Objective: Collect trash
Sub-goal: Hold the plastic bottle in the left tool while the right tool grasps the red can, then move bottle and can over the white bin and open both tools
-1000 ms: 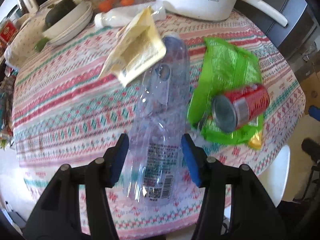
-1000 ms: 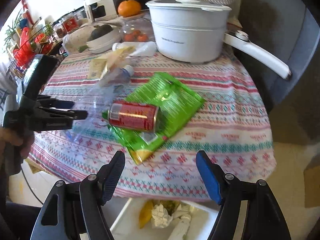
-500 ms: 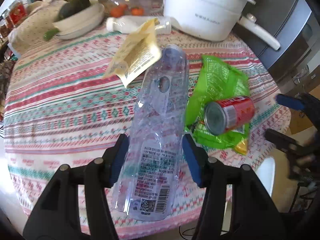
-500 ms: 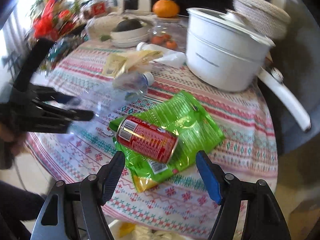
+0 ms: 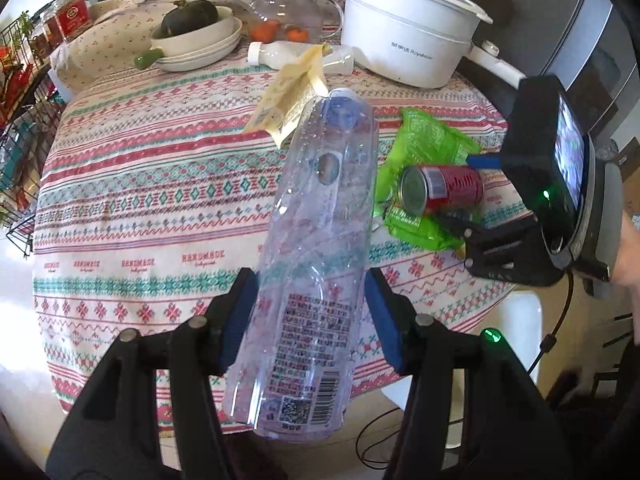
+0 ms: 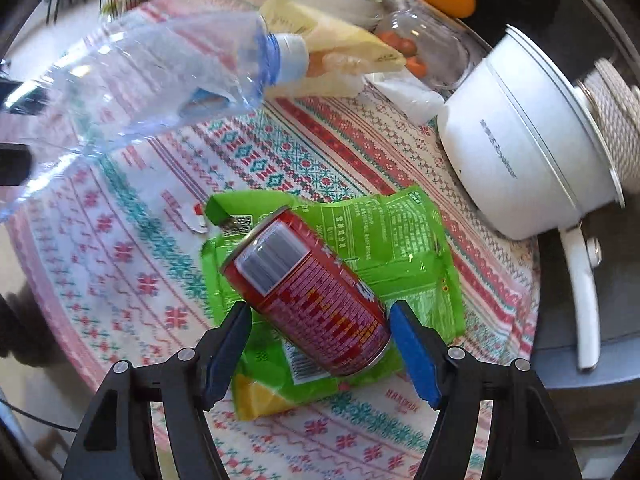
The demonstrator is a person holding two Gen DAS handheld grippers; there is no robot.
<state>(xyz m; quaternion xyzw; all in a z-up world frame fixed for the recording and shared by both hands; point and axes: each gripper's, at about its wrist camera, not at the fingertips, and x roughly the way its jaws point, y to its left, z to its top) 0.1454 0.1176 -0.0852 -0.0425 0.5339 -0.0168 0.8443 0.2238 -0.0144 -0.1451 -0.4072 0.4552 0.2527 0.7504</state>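
Left gripper [image 5: 310, 314] clamps clear bottle [image 5: 316, 264] near its base — bottle lifted above tablecloth [image 5: 160, 184]. Right gripper [image 6: 320, 342] spread wide around red can [image 6: 308, 296], pads not touching — can lies on green wrapper [image 6: 384, 236]. White pot [image 6: 532, 160] beyond.

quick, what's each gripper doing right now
Left gripper: shut on the clear plastic bottle.
Right gripper: open, straddling the red can.

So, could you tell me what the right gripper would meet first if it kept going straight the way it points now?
Most likely the red can: it lies on the green wrapper directly ahead of the open right gripper, its near end already level with the fingertips. Depth is hard to judge through the fisheye view.
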